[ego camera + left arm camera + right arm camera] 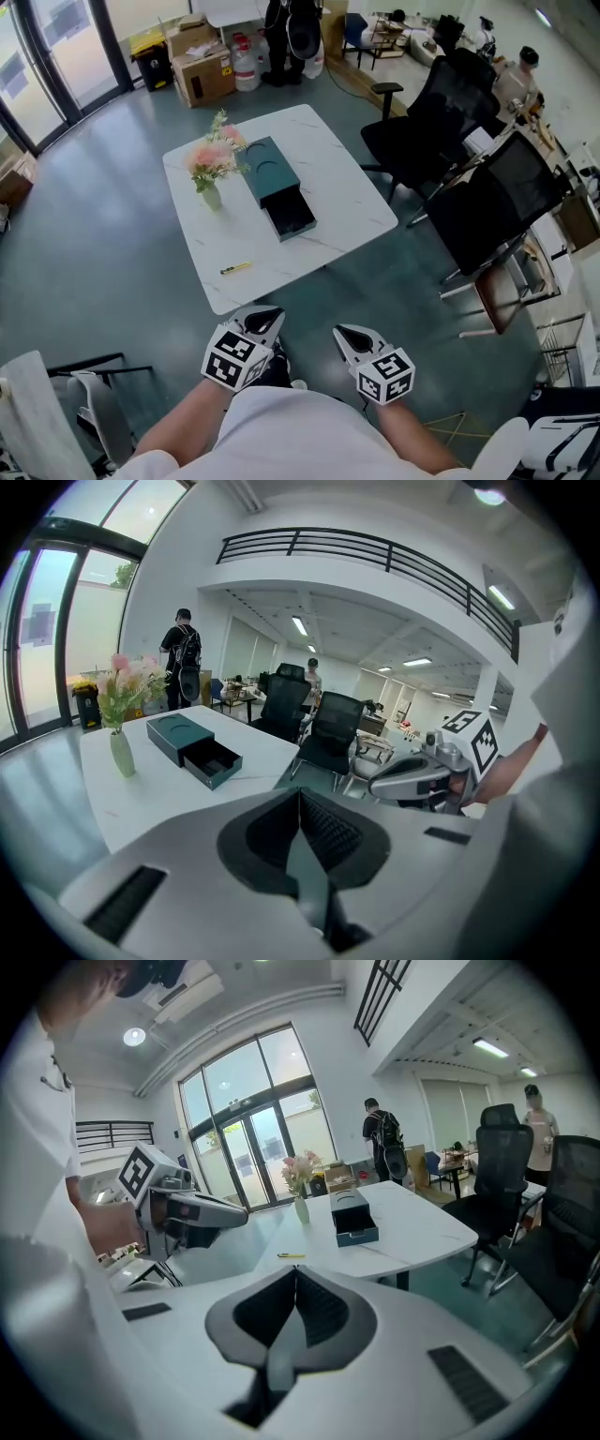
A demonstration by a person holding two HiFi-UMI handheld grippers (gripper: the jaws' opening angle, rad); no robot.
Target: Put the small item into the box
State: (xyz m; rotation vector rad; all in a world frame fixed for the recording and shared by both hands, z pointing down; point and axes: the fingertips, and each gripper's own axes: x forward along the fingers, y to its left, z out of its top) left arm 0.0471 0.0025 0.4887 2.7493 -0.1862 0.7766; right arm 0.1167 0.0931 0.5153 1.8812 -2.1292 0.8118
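A white counter (333,178) carries a dark teal box (270,171) lying lengthwise, with its drawer (290,217) pulled out at the end nearer the person and showing a dark, bare inside. Just beside the box, on its left in the head view, stands a pale green vase of pink flowers (211,166). The small item, a thin yellow stick (235,268), lies flat on the counter on the person's side of the box. It sits left of the open drawer, apart from it and near the counter's front edge.

Both grippers are well short of the box, off the counter and low against the person's white shirt. The left gripper (266,317) has its jaws pressed together with nothing between them, as the left gripper view shows. The right gripper (348,333) is likewise closed and empty in the right gripper view. Each points toward the box.

To the right of the box, beyond the counter's edge, stand black office chairs (427,122).
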